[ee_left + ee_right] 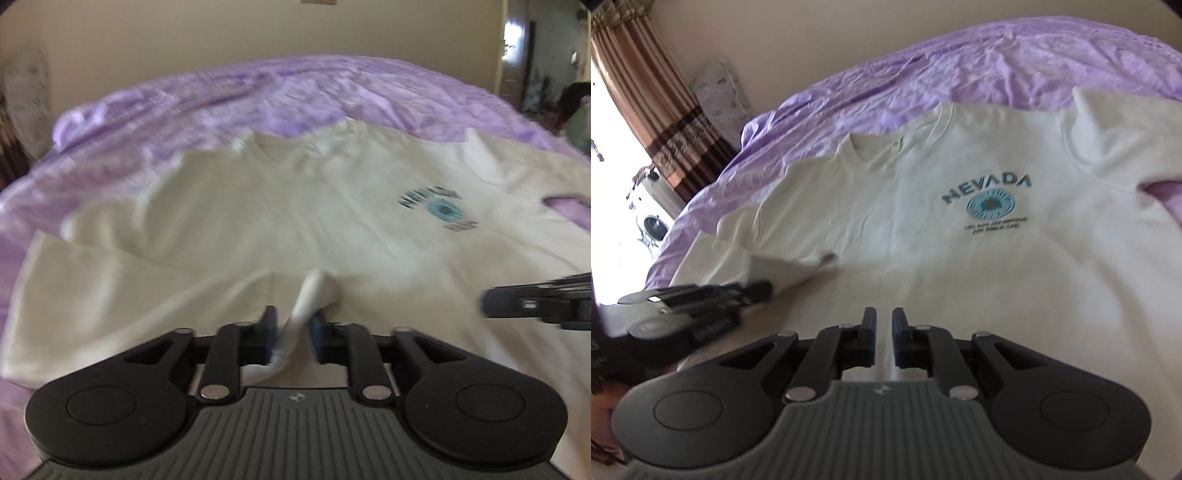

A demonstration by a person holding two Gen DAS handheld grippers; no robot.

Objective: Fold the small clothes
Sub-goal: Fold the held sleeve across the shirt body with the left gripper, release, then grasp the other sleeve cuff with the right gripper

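Though blurred in the left wrist view, plainly a bedroom: beige wall [812, 37] behind, brown striped curtain [646, 92] at the left beside a glaring window, a bright doorway [517, 55] far right. Leaning against the wall near the curtain, a pale patterned object [720, 92], too unclear to name.

Filling most of both views, a bed under a creased lilac sheet [997, 62]. Spread flat on that sheet, front up and collar toward the wall, a white T-shirt [923, 258], its lower body nearest the cameras and a sleeve lying out to each side. Printed on the chest, NEVADA lettering [988, 184] in teal over a round blue emblem, with small dark lines beneath, unreadable.

At the shirt's near edge, left gripper [293, 332]: jaws apart, a raised fold of the white cloth running between them, lying against one blue pad with a gap at the other, so not pinched. Just beside it over the same hem area, right gripper [884, 332]: jaws drawn together to a narrow slit, tips down on the shirt; cannot tell whether any cloth is caught in that slit.
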